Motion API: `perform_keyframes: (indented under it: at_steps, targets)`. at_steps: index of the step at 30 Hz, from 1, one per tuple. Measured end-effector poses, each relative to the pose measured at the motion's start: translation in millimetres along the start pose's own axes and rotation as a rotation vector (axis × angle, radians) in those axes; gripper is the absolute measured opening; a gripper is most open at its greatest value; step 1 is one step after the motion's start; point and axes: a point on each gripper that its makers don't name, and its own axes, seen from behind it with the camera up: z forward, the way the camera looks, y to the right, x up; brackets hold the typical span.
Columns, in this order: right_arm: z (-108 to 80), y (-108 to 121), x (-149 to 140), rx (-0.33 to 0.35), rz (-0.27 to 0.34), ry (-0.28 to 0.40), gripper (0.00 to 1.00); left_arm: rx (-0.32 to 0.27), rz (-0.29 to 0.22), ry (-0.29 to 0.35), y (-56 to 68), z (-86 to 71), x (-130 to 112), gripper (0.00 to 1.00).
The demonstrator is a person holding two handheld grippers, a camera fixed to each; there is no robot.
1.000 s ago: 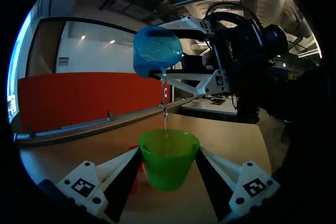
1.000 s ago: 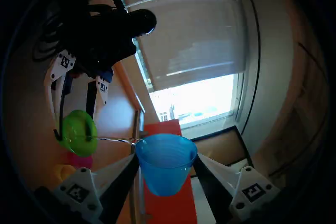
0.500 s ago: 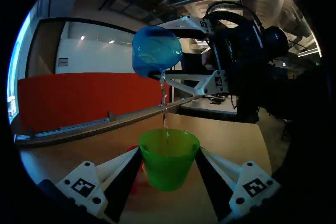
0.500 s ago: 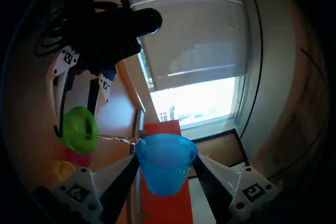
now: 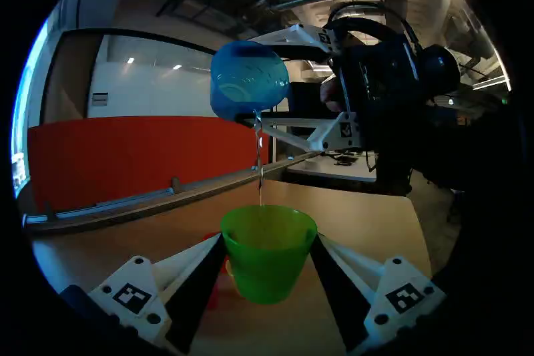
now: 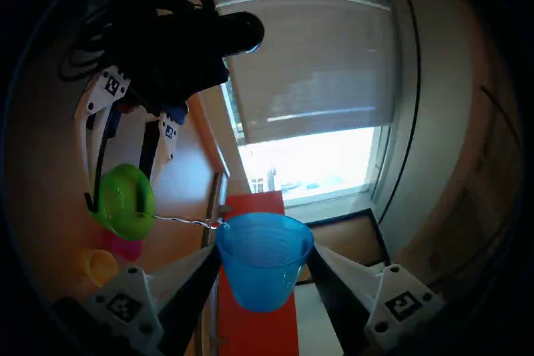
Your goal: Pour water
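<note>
Clamps green cup [image 5: 268, 262] in left gripper [image 5: 267, 249], tilted blue cup [image 5: 248, 80] in right gripper [image 6: 263, 274] above; risks thin stream [image 5: 259, 155] missing the rim with any drift.

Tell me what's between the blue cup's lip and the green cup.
A thin water stream, falling from the blue cup into the green cup, seen in the left gripper view.

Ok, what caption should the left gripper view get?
A tipped blue cup pours a thin water stream into the green cup below.
</note>
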Motion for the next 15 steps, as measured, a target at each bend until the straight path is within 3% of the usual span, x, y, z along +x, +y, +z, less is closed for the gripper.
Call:
perform_keyframes:
  at_steps: [15]
  targets:
    - [-0.8, 2.7, -1.4, -0.005, -0.046, 0.005, 0.90, 0.000, 0.001, -0.001, -0.2, -0.3, -0.6, 0.86]
